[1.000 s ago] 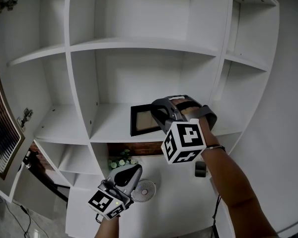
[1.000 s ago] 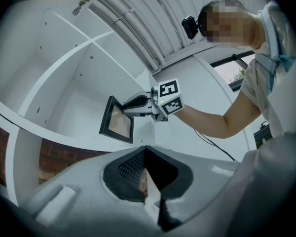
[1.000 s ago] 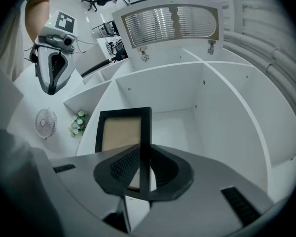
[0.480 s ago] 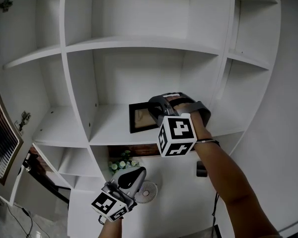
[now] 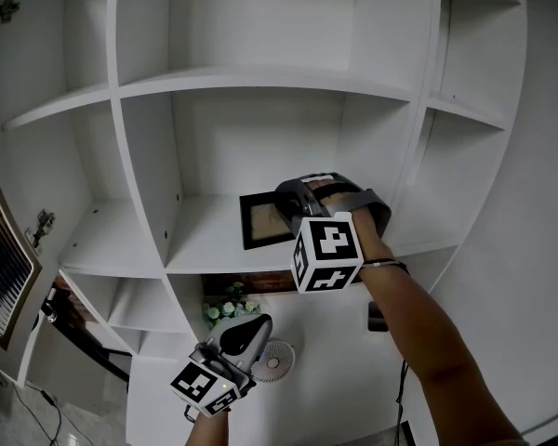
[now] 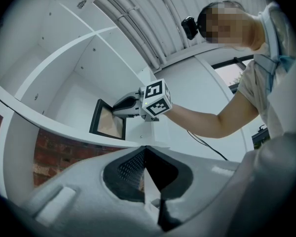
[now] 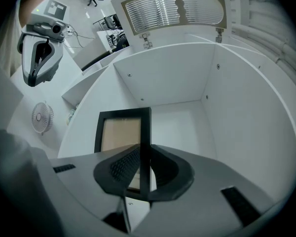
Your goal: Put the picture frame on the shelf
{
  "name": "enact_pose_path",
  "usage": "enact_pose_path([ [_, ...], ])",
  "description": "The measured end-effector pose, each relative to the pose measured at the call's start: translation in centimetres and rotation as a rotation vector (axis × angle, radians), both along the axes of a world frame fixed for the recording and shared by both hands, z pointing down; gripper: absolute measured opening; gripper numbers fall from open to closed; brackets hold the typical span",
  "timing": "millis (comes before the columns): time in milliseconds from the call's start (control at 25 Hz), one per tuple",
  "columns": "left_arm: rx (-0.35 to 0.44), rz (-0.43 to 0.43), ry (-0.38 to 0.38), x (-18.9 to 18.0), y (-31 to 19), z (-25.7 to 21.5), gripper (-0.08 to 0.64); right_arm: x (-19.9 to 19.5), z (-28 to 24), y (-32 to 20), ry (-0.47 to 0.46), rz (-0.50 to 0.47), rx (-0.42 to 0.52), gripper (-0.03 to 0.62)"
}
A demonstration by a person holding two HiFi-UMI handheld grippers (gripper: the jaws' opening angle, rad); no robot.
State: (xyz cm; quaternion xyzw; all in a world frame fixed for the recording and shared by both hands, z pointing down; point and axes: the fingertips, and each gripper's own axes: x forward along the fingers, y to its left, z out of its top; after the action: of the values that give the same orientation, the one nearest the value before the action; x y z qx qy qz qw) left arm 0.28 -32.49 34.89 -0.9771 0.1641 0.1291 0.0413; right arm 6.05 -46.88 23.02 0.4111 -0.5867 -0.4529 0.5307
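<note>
A black picture frame (image 5: 260,219) with a tan panel stands upright in the middle compartment of the white shelf (image 5: 205,242). My right gripper (image 5: 291,214) is shut on its right edge. In the right gripper view the frame (image 7: 119,132) rises between the dark pads, over the shelf floor (image 7: 182,127). Whether its bottom edge rests on the board I cannot tell. My left gripper (image 5: 251,323) hangs lower, below the shelf board, shut with nothing in it. The left gripper view looks up at the frame (image 6: 107,119) and the right gripper (image 6: 121,110).
Under the shelf board are a small white fan (image 5: 272,359), a bunch of pale flowers (image 5: 228,300) and a strip of brick wall (image 5: 251,279). A slatted door (image 5: 0,268) stands open at the left. Other shelf compartments surround the middle one.
My right gripper has carried the frame a little to the left in the compartment. The left gripper has stayed where it was.
</note>
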Motion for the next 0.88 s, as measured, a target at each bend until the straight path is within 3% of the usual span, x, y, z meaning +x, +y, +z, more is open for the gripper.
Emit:
enact_pose_path([
  [880, -0.009, -0.001, -0.008, 0.46, -0.27, 0.29, 0.009, -0.33, -0.28, 0.42, -0.032, -0.034, 0.019, 0.1],
])
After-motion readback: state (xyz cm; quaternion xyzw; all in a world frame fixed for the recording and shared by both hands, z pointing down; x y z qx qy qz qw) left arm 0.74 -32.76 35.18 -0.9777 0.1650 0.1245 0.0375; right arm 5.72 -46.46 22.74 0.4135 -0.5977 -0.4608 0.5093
